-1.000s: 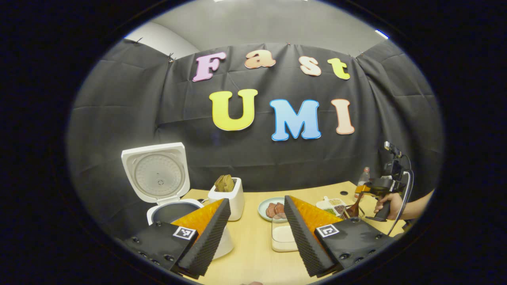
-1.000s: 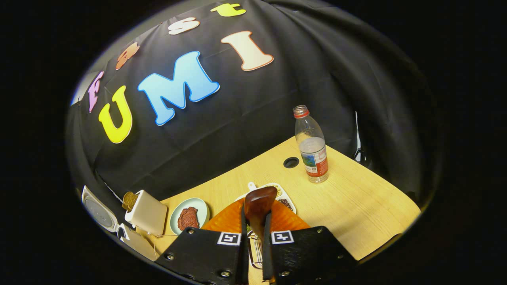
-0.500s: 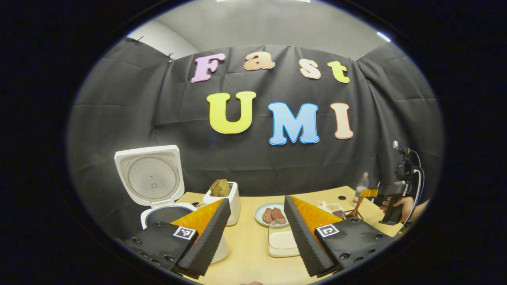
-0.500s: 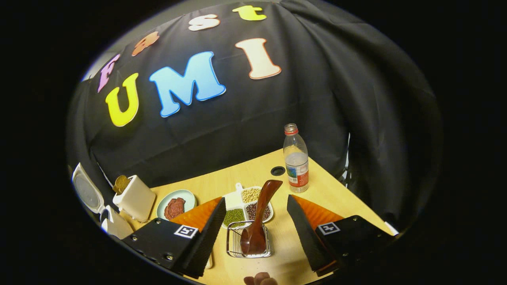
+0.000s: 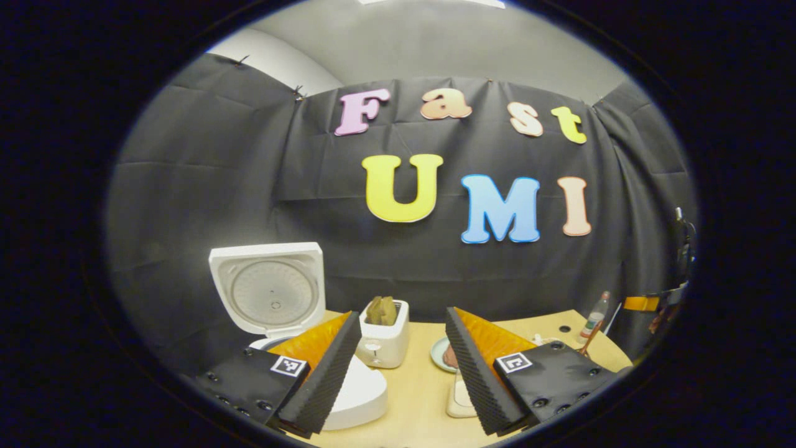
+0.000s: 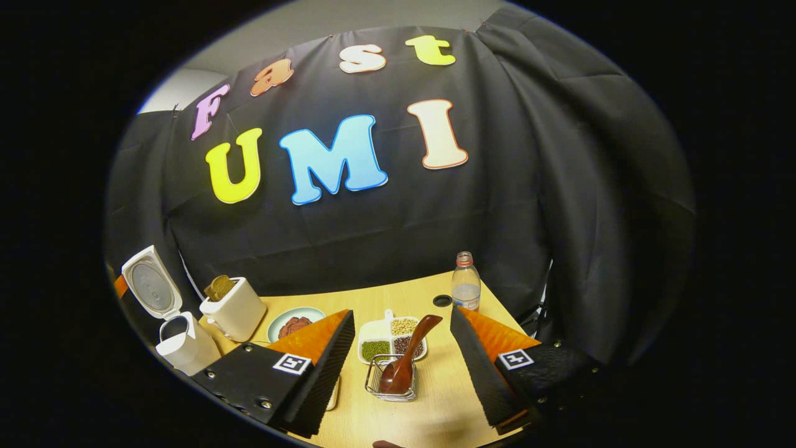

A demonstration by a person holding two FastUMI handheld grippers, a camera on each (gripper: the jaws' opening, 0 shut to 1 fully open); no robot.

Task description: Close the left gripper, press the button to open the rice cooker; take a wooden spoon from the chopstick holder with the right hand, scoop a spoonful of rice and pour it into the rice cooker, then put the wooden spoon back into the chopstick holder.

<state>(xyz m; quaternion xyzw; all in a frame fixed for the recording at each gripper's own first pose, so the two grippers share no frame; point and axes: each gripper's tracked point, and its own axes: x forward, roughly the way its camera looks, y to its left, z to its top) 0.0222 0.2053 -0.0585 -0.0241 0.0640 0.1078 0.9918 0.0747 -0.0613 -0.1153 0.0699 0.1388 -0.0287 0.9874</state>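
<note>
Rice cooker (image 6: pixel 177 345) stands at the table's (image 6: pixel 435 414) left edge, lid up. Going right along the back: a toaster (image 6: pixel 235 309), a plate of meat (image 6: pixel 293 323), a divided tray of beans (image 6: pixel 388 333), a water bottle (image 6: pixel 466 283) at the far right corner. The wooden spoon (image 6: pixel 404 361) sits bowl-down in the wire chopstick holder (image 6: pixel 392 382), leaning over its rim. The right gripper (image 6: pixel 398 364) and the left gripper (image 5: pixel 403 364) are both spread wide, holding nothing. The task looks complete; the risk is a stray finger knocking the leaning handle and tipping the light holder.
</note>
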